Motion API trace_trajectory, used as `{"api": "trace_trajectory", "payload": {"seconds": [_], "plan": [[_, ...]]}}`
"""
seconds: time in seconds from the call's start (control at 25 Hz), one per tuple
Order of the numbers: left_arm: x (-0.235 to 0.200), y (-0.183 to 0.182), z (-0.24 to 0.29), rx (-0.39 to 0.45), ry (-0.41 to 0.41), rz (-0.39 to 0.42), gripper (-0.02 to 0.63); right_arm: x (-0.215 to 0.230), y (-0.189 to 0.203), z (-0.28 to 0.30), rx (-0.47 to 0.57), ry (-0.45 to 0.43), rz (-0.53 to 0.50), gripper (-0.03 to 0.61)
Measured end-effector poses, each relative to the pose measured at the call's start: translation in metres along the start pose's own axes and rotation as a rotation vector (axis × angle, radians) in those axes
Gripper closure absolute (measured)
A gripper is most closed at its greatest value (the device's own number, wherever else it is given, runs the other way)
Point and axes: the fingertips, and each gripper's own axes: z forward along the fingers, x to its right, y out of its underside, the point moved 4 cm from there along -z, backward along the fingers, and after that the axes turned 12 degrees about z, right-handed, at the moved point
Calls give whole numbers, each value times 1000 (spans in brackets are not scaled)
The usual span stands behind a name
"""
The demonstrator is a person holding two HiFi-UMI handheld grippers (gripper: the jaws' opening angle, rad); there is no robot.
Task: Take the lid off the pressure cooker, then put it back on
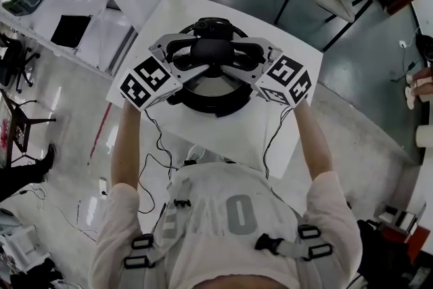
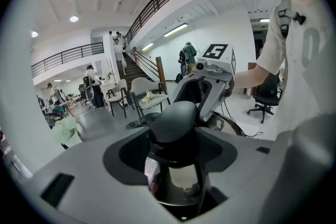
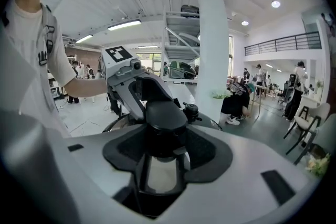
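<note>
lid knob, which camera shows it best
The left gripper view: the lid knob sits large and central between the jaws, dome and collar clear. The right gripper view shows the knob smaller and darker; the head view only its top, partly covered by jaws.

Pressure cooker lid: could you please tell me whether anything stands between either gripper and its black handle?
Nothing visible does. The rounded black handle of the shiny metal pressure cooker lid sits between the jaws of both the left gripper and the right gripper.
</note>
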Motion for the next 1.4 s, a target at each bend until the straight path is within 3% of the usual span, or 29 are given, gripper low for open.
{"api": "trace_trajectory", "payload": {"seconds": [0.2, 0.4, 0.56, 0.8, 1.2, 1.4], "plan": [[0, -11, -3, -54, 14, 98, 354, -5, -9, -9, -4, 49, -68, 348], [6, -12, -12, -14, 30, 83, 353, -17, -11, -12, 22, 64, -77, 350], [7, -25, -26, 38, 30, 89, 353, -28, -20, -20, 67, 53, -28, 350], [18, -27, -42, 83, 56, 120, 353, -52, -23, -23, 59, 119, -40, 348], [85, -62, -14, 143, 94, 139, 353, -81, 23, -88, 79, 216, -18, 348], [145, -115, 37, 149, 77, 141, 353, -79, 68, -171, 86, 214, -34, 348]]}}
